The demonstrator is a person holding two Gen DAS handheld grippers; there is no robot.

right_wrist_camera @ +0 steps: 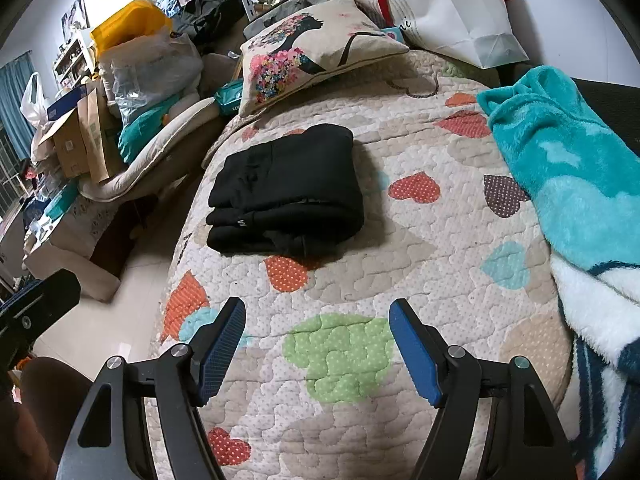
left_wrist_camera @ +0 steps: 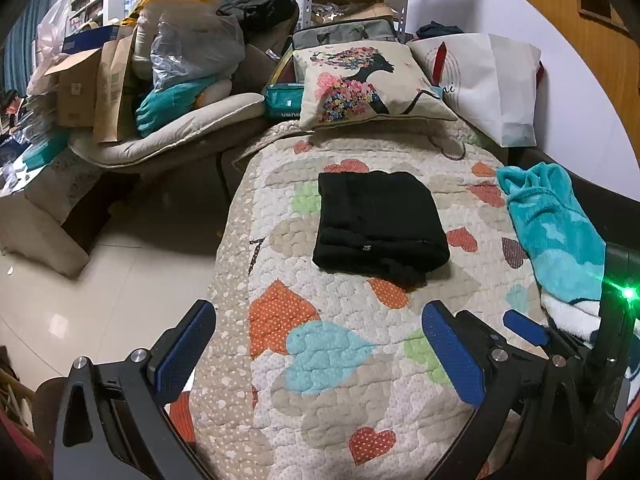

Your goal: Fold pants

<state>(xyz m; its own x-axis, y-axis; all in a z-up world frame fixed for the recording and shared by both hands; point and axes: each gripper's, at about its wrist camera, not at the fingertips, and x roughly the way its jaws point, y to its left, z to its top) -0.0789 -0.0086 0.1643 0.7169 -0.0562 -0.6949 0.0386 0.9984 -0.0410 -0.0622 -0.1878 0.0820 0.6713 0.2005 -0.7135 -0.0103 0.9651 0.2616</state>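
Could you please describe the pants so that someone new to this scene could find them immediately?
Find the heart-patterned quilt. Below the floral cushion and left of the turquoise fleece blanket lie the pants, folded into a compact rectangle. They are the only plain black item on the quilt.

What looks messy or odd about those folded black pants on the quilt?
The black pants form a tidy bundle on the heart quilt, but a bit of fabric pokes out untucked at the near edge. Nothing else stands out.

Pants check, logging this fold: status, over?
Left gripper and right gripper open, empty, short of the pants. Black pants folded into a compact stack on the heart quilt. Teal blanket off to the right, not touching.
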